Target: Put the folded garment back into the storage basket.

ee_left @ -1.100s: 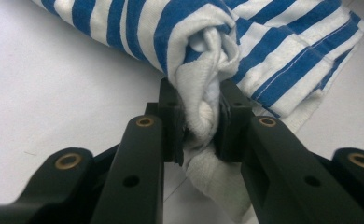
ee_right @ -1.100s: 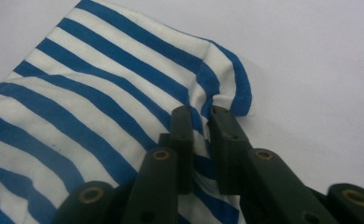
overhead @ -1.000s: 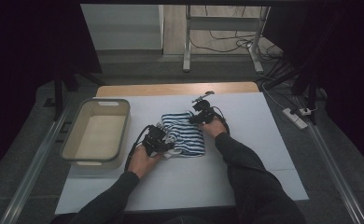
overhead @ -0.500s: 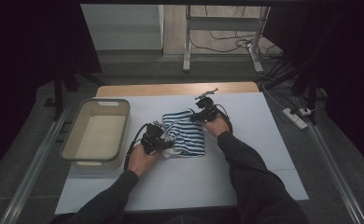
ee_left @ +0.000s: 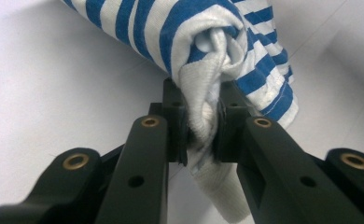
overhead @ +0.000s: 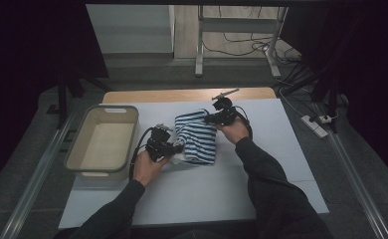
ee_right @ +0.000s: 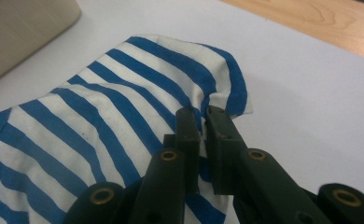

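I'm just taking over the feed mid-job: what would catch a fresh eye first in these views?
The blue-and-white striped cloth in the middle of the white table stands out, pinched from both sides: the left gripper is shut on a bunched white fold, and the right gripper is shut on its far edge. Next is the beige bin on the table's left, beside the cloth.

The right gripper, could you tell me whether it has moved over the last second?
Yes. The right gripper, shut on the striped cloth, has moved slightly toward the table's far wooden edge, away from the person.
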